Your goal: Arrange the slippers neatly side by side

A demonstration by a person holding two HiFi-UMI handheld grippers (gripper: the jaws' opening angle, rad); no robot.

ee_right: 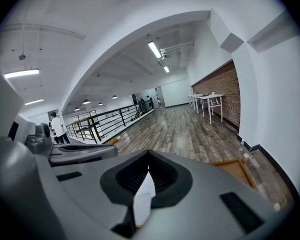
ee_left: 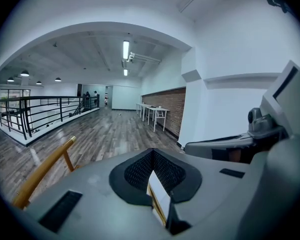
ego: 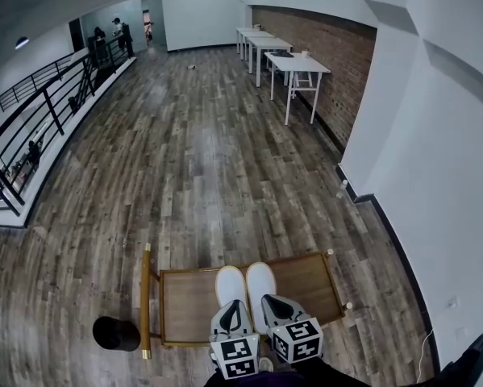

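Now – white slippers [ego: 245,287] side by side on wooden tray [ego: 310,279]; left gripper [ego: 234,303], right gripper [ego: 268,299] at heel ends – jaws together.

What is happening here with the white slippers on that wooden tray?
A person holds a tool in each hand. The left claw and the right claw are both shut, and neither appears to grip anything. They seem to hover over the heel ends of two white slippers. The slippers lie side by side on the wooden tray, toes pointing away. The arranging looks done.
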